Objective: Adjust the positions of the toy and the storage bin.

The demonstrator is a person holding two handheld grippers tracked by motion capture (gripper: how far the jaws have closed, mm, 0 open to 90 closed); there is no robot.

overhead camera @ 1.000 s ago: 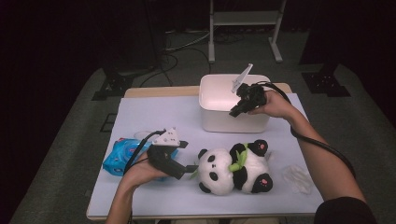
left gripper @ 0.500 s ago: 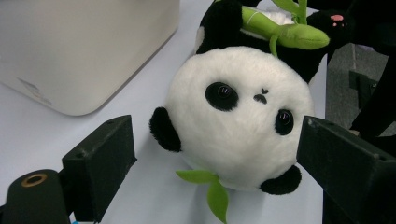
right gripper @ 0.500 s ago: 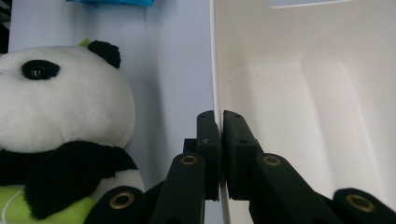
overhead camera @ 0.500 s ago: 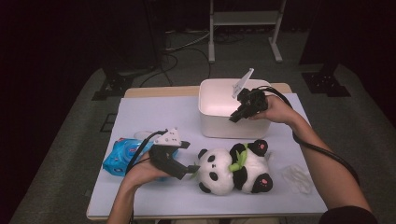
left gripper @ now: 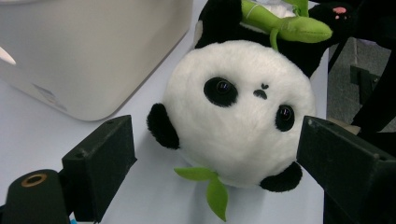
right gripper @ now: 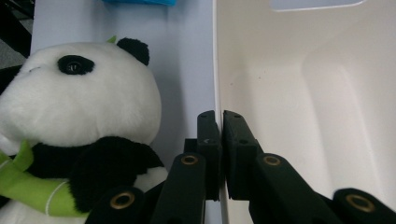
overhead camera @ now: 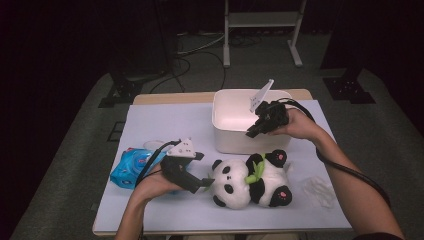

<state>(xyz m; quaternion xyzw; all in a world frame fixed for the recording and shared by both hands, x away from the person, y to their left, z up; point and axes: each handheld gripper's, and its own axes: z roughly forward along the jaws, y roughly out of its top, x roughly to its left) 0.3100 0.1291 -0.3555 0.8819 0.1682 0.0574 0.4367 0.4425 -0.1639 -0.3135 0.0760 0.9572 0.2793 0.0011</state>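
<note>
Your right gripper [right gripper: 219,154] is clenched on the near wall of the white bin [right gripper: 299,107], one jaw inside and one outside, right of centre in the high view; your wrist angles down over the rim. Your left gripper [left gripper: 215,154] lies low at lower left of the table, jaws spread wide either side of the panda plush's [left gripper: 238,116] head, not pressing it. Panda lies just below the bin. Blue packet [overhead camera: 131,166] sits behind your left hand; its print is unreadable
</note>
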